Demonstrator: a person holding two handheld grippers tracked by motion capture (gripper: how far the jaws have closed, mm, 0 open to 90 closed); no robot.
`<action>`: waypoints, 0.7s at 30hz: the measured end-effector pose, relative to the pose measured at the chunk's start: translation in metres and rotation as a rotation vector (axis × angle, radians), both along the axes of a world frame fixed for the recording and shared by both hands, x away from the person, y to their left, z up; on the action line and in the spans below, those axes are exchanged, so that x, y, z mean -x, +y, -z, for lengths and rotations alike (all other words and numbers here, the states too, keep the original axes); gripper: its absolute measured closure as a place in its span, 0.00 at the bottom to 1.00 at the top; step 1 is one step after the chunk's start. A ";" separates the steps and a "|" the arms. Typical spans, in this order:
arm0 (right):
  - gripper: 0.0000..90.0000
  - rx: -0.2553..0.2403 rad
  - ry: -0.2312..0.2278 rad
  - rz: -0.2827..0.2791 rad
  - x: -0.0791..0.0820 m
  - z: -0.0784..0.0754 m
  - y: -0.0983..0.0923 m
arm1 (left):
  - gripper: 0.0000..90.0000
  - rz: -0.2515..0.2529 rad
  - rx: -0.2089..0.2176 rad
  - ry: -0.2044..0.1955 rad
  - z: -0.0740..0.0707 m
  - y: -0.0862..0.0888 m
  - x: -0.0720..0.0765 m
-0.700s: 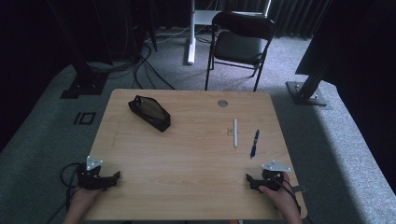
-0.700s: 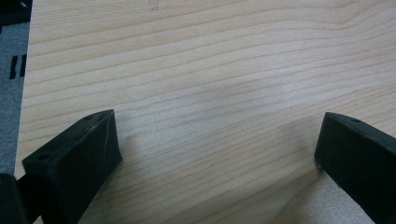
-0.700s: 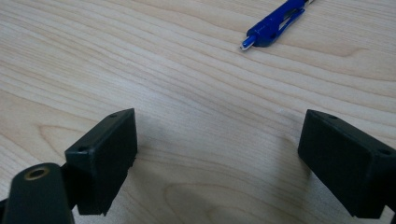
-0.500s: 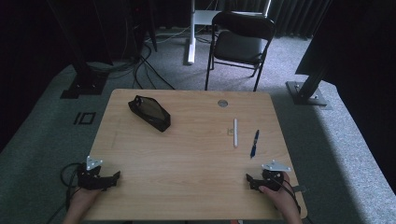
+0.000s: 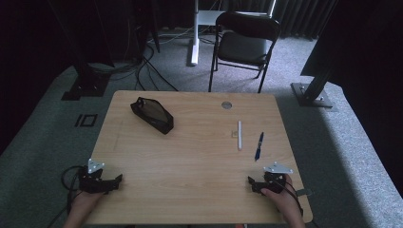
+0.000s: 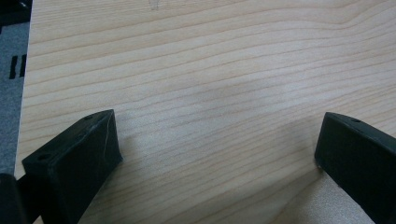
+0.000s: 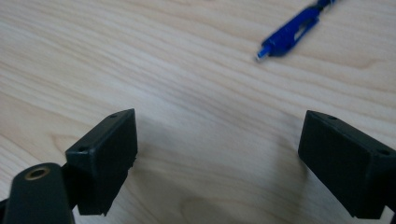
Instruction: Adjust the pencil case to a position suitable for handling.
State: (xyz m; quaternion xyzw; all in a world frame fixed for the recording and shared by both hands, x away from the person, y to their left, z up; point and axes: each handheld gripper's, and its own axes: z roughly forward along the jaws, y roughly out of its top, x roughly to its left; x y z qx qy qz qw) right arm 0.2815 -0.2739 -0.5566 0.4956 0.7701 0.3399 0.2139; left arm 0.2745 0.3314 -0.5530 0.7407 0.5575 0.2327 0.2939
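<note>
On the wooden table (image 5: 190, 152) lie a black pouch (image 5: 152, 114) at the back left, a white pen (image 5: 240, 135) and a blue pen (image 5: 258, 146) at the right. The blue pen (image 7: 292, 31) also lies ahead of my right gripper's jaws. My left gripper (image 5: 114, 180) rests at the table's front left corner, open, with bare wood between its jaws (image 6: 219, 154). At the front right corner my right gripper (image 5: 252, 183) rests open too, nothing between its jaws (image 7: 219, 154).
A small round metal disc (image 5: 226, 105) sits near the table's far edge. Beyond the table stand a black folding chair (image 5: 243, 42) and dark stand bases (image 5: 311, 92), with cables (image 5: 142, 66) on the grey carpet.
</note>
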 end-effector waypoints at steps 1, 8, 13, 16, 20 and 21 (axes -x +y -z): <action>0.13 -0.007 -0.003 0.000 0.000 -0.001 0.001 | 0.00 0.000 0.000 0.000 0.000 0.000 0.000; 0.13 -0.052 -0.050 -0.028 -0.010 -0.018 0.020 | 0.00 0.000 0.000 0.000 0.000 0.000 0.000; 0.13 -0.065 -0.070 -0.051 -0.016 -0.021 0.032 | 0.00 0.000 0.000 0.000 0.000 0.000 0.000; 0.13 -0.062 -0.071 -0.066 -0.021 -0.022 0.040 | 0.00 0.000 0.000 0.000 0.000 0.000 0.000; 0.13 -0.074 -0.078 -0.091 -0.026 -0.022 0.047 | 0.00 0.000 -0.001 0.000 0.000 0.000 0.000; 0.13 -0.065 -0.082 -0.099 -0.027 -0.022 0.049 | 0.00 0.000 -0.001 0.000 0.000 0.000 0.000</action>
